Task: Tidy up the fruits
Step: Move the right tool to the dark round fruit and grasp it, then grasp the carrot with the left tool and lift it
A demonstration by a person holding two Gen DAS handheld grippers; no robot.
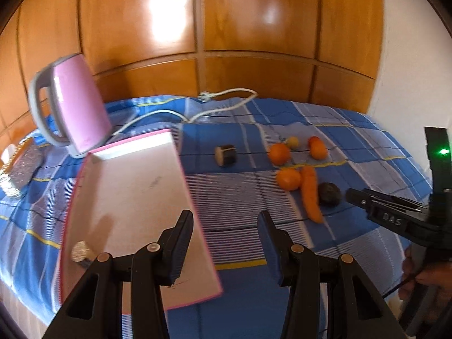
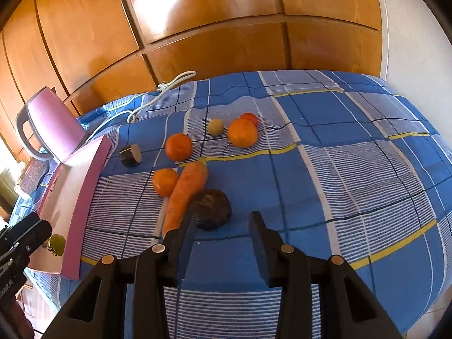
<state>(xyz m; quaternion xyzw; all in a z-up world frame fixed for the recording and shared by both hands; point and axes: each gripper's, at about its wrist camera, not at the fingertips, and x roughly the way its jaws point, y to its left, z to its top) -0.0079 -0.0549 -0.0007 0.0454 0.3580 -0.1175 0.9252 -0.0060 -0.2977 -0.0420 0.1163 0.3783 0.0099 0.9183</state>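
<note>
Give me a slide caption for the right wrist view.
Open right tongs approach a dark round fruit beside a carrot on the checked cloth.

Blue, white and yellow plaid cloth [image 2: 325, 147]. Glossy orange-brown wood panelling [image 1: 226, 28]. Pink kettle with grey handle [image 1: 76, 101]; white cable [image 1: 220, 107]. White flat tray with pink rim [image 1: 132, 195]. Three orange round fruits [image 2: 178, 147]; orange tapered carrot [image 2: 186, 195]; dark brown rough avocado [image 2: 212, 209]; small yellow-green fruit [image 2: 215, 126]. Black grippers.
</note>
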